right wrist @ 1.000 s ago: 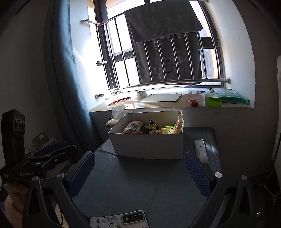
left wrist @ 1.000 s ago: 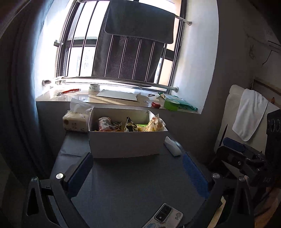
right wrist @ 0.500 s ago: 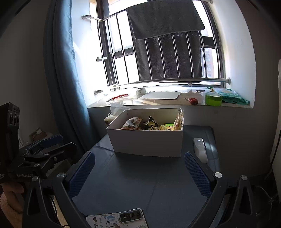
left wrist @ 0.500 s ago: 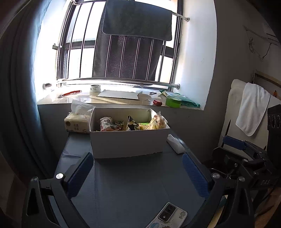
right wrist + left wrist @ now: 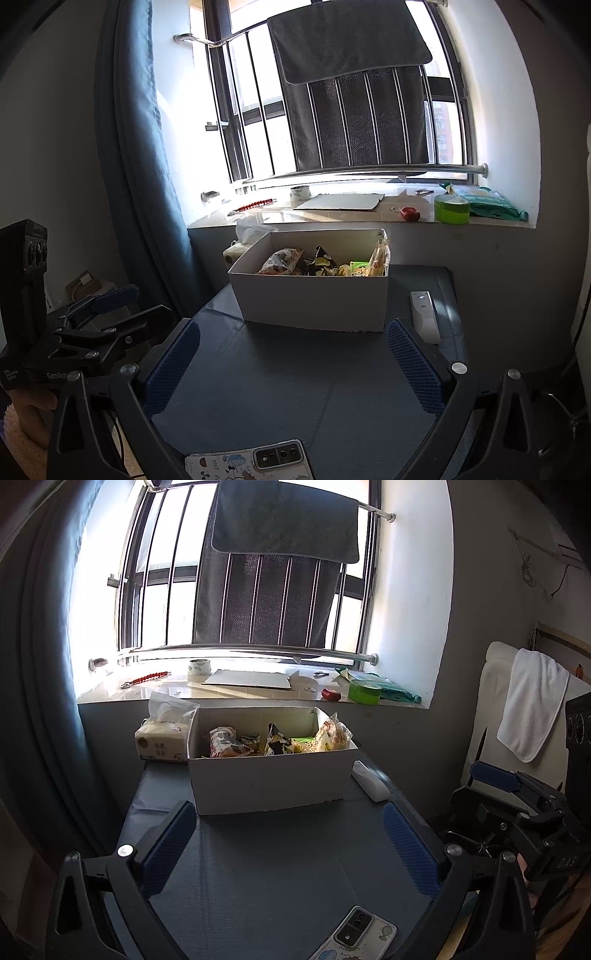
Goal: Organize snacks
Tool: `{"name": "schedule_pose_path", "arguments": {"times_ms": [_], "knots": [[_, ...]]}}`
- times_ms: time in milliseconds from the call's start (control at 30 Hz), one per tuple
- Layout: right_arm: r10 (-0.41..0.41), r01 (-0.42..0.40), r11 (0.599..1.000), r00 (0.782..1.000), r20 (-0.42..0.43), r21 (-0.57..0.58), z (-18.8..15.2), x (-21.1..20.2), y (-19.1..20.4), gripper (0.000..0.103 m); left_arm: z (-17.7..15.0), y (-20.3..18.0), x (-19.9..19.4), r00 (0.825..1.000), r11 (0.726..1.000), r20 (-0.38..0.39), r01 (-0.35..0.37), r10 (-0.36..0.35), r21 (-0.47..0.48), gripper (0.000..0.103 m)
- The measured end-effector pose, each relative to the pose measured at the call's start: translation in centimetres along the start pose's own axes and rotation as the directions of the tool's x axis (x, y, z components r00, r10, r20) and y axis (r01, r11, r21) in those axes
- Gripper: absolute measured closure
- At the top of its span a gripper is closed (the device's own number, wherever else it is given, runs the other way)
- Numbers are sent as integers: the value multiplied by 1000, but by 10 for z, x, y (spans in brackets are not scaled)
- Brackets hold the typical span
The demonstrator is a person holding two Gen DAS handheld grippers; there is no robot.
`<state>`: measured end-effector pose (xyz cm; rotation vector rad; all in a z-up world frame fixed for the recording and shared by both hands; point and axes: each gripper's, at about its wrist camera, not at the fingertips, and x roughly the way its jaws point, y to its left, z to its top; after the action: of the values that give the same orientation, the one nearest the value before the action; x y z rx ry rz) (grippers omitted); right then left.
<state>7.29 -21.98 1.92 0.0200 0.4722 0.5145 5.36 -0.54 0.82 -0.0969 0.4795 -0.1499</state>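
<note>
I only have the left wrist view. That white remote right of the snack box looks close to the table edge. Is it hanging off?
Observer: No. In the right wrist view the remote lies flat, wholly on the table, with a strip of bare top to its right.
Operator: Does it touch the box?
Observer: No. A gap shows between it and the right wall of the box.
Operator: How do my left tongs look from outside?
Observer: The left tongs are open at the table's left side, holding nothing.
</note>
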Motion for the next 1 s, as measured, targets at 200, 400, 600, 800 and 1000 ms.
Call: {"name": "schedule_pose_path", "arguments": {"times_ms": [200,400,600,800,1000], "knots": [[-1,1,1000,1000,-1,-1,0,0,0,0,1,0,0,1000,1000,-1,-3,3,4,0],[0,0,1000,1000,-3,-3,0,-1,2,0,1,0,0,1000,1000,-2,-4,4,8,0],[-3,3,1000,1000,-2,-5,0,-1,1,0,0,0,1,1000,1000,-3,-6,6,10,0],[-2,2,1000,1000,-6,-6,0,0,1,0,0,0,1,1000,1000,-5,-8,8,8,0],[-2,2,1000,1000,-6,-4,-1,0,0,0,-1,0,2,1000,1000,-9,-13,13,10,0]]}}
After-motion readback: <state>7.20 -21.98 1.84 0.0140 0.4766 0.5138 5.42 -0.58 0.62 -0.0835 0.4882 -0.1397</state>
